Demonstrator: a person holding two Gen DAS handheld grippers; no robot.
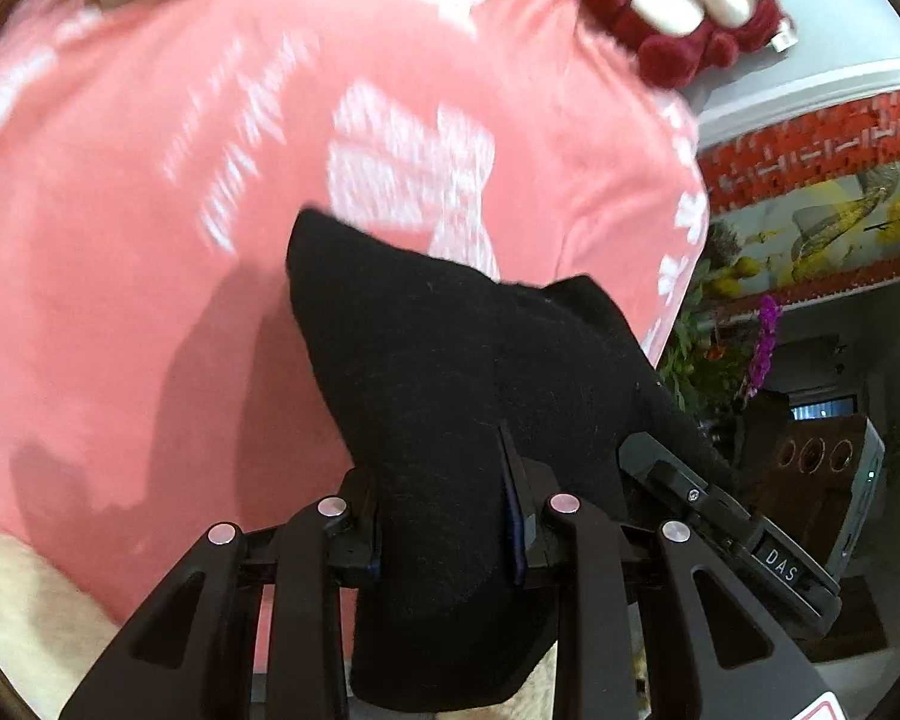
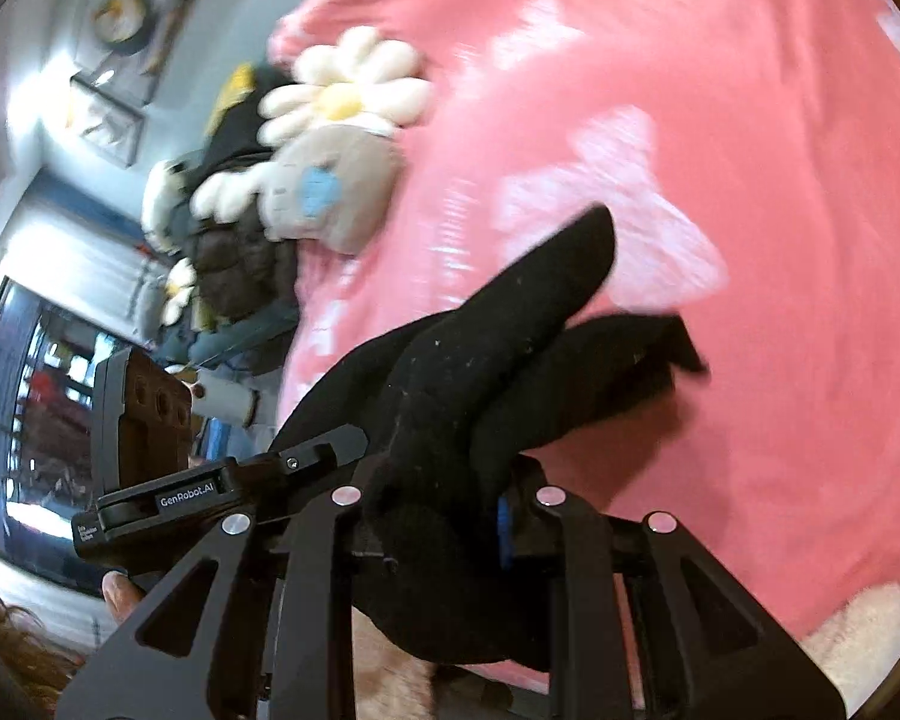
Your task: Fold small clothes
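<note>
A small black knit garment (image 1: pixel 450 372) hangs in the air above a pink bedcover with white print (image 1: pixel 150 240). My left gripper (image 1: pixel 450 516) is shut on one end of it, with cloth bunched between the jaws and hanging below them. My right gripper (image 2: pixel 444 510) is shut on the other part of the black garment (image 2: pixel 510 330), which sticks forward in two folds. The other gripper's body shows at the edge of each view: at the right in the left wrist view (image 1: pixel 744 528), at the left in the right wrist view (image 2: pixel 210 492).
A dark red and white plush toy (image 1: pixel 690 18) lies at the bedcover's far edge. A daisy-shaped plush (image 2: pixel 342 96) and a pile of dark clothes (image 2: pixel 234 252) lie at the other side. A cream fluffy blanket (image 1: pixel 24 612) lies near me. Wall and furniture lie beyond the bed.
</note>
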